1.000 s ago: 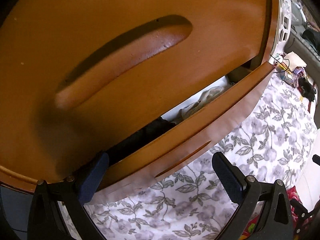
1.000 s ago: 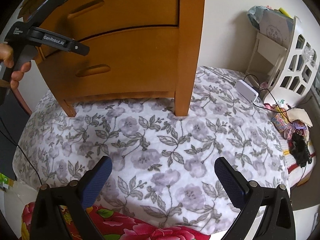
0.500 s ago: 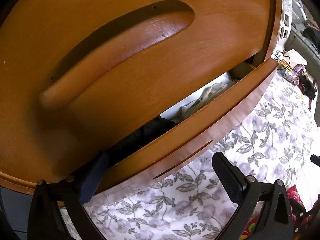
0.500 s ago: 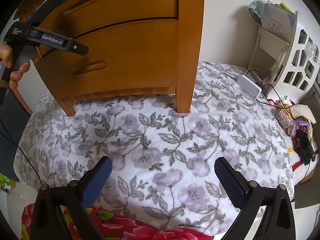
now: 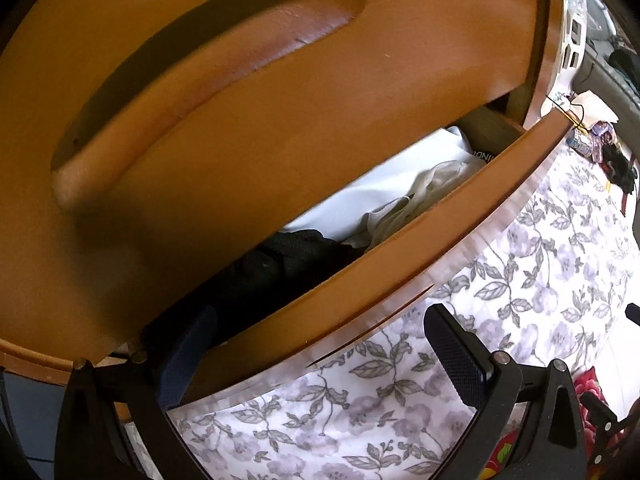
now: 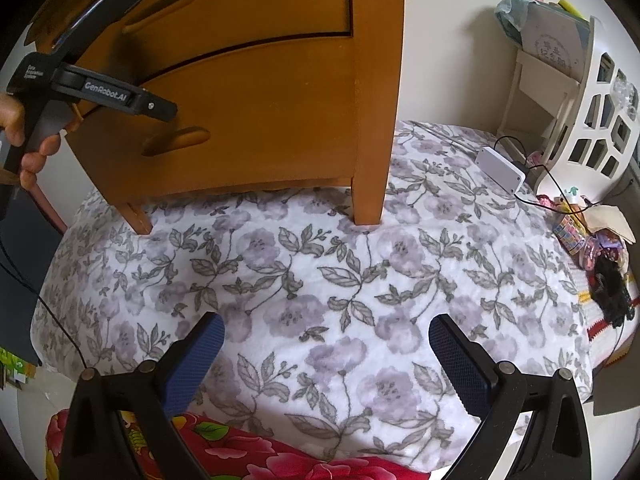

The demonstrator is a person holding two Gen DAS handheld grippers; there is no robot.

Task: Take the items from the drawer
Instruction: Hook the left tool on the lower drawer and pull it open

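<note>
In the left wrist view an orange wooden drawer (image 5: 400, 264) stands pulled partly out under a shut upper drawer (image 5: 280, 120). In the gap lie a black garment (image 5: 288, 256), a white cloth (image 5: 380, 188) and a cream garment (image 5: 420, 192). My left gripper (image 5: 318, 316) is open and straddles the drawer's front: one finger (image 5: 188, 356) is inside by the black garment, the other (image 5: 456, 352) outside. My right gripper (image 6: 325, 320) hangs open over the floral blanket (image 6: 360, 272), holding nothing. A hand (image 6: 16, 128) holds the left gripper's handle (image 6: 108, 92) at the chest (image 6: 280, 80).
The chest stands on the grey-flowered blanket. A white box with a cable (image 6: 500, 168), a white openwork rack (image 6: 580, 100) and small clutter (image 6: 592, 240) lie at the right. A red flowered cover (image 6: 280, 460) lies at the near edge.
The drawer's gap has widened and more of the white and cream cloth shows. The left gripper still straddles the drawer front. The right gripper has barely moved.
</note>
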